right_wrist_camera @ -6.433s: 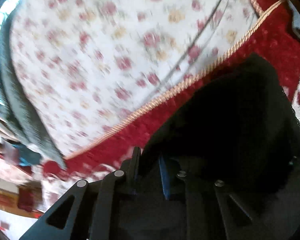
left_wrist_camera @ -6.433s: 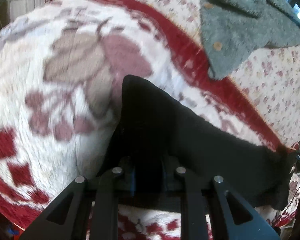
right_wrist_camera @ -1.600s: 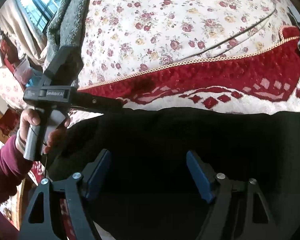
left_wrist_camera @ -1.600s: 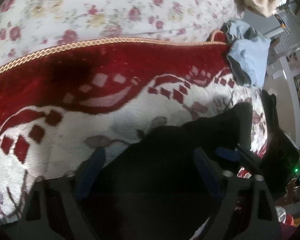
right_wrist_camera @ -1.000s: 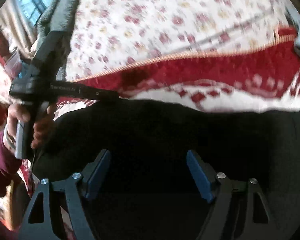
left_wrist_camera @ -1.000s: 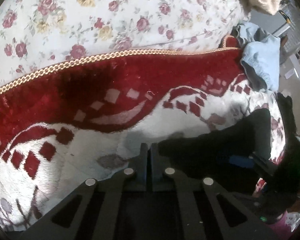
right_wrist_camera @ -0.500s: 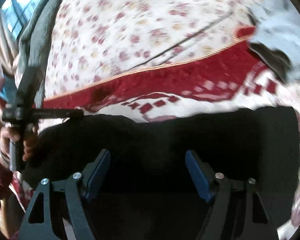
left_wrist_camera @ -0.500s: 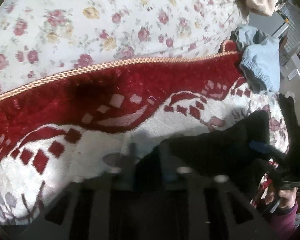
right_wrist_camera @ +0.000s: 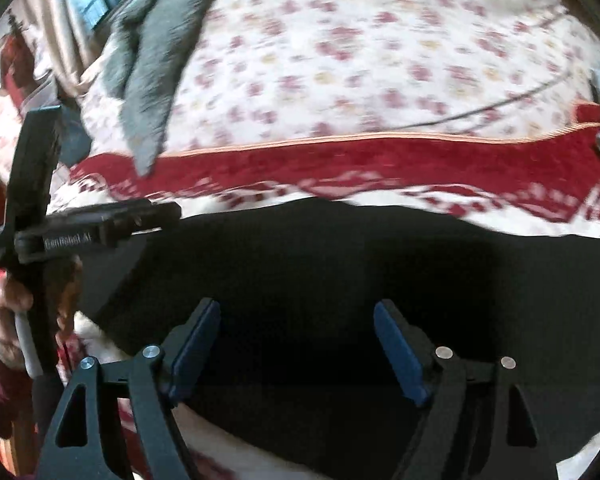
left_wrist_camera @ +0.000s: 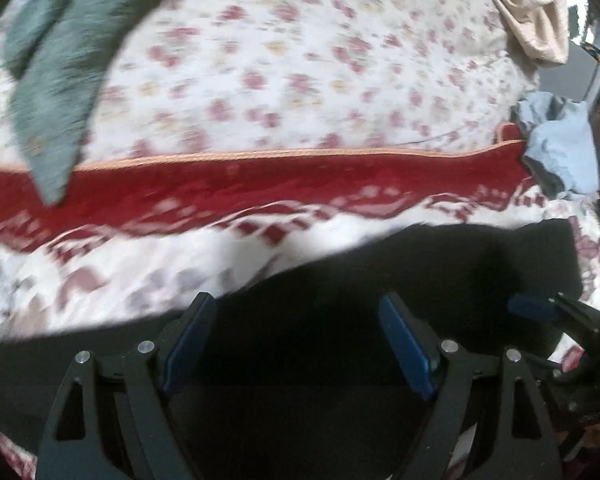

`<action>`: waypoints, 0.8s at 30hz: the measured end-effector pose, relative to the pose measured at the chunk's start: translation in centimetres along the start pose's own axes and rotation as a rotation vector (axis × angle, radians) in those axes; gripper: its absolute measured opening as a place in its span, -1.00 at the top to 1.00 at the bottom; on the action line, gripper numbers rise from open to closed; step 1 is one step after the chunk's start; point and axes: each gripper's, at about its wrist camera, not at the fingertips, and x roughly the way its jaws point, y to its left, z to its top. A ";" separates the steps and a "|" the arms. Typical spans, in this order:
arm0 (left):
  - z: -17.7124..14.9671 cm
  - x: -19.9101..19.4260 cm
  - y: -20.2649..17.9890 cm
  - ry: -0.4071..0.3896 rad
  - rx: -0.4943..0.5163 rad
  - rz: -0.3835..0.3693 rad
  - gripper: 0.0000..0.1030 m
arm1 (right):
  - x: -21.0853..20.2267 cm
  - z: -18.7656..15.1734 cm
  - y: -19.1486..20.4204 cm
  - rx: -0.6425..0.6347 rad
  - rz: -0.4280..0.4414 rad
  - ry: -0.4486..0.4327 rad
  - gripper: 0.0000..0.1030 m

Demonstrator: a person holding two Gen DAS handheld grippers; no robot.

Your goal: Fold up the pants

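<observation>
The black pants (right_wrist_camera: 340,280) lie flat, long axis running 9 to 3 o'clock, under the left hand-held gripper (left_wrist_camera: 296,340) and right hand-held gripper (right_wrist_camera: 296,344), both spread wide, gripping nothing.

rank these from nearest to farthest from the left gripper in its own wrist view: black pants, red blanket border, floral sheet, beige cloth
1. black pants, directly under the open left gripper
2. red blanket border, a band beyond the pants
3. floral sheet, past the border
4. beige cloth, far top right corner
</observation>
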 end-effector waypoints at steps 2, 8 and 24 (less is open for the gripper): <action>-1.4 -1.3 1.5 -0.011 -0.012 0.030 -0.62 | 0.7 -0.3 2.1 -0.006 0.027 0.005 -0.68; -5.1 -4.6 6.5 -0.021 -0.116 0.079 -0.62 | 3.3 -0.8 7.4 -0.020 0.122 0.052 -0.73; -14.9 -11.7 22.6 -0.028 -0.530 0.212 -0.71 | 7.0 -0.7 16.3 -0.128 0.194 0.105 -0.82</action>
